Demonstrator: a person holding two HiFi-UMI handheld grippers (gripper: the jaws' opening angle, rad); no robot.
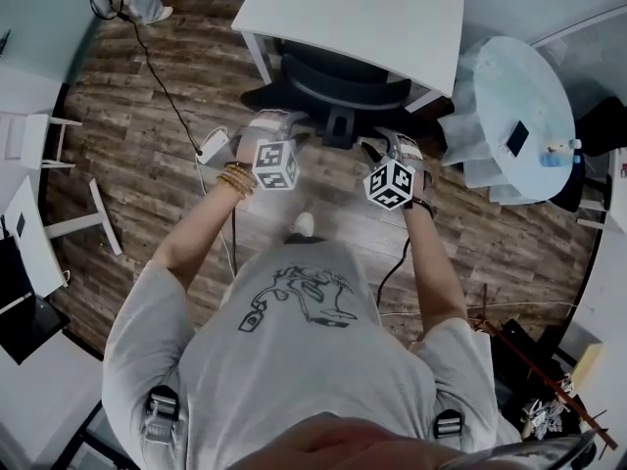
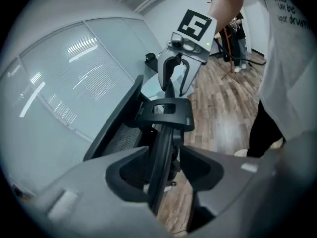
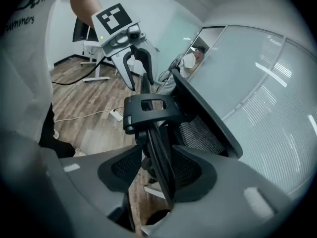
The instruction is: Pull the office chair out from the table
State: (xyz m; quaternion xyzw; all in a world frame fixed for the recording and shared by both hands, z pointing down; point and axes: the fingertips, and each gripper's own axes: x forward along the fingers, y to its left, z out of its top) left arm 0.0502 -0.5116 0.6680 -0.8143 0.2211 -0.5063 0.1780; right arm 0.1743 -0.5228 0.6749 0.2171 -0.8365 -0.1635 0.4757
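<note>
Standing person [image 1: 294,351]: grey T-shirt, both arms stretched forward, a gripper in each hand.
Floor, left side: power strip [image 1: 214,147] and dark cable [image 1: 162,76] on the wood planks, just left of the left hand.
Left gripper [image 1: 281,123]: claw spread wide, astride the backrest's top rim [image 2: 161,167], left of the centre bracket [image 2: 168,114]; neither pad presses on the rim.
Office chair [image 1: 338,86]: pushed in under the white table [image 1: 362,8], black backrest toward the person.
Right gripper [image 1: 382,150]: claw likewise spread, the same rim running between its jaws, right of the bracket.
Round table [image 1: 519,96]: pale, right of the chair.
</note>
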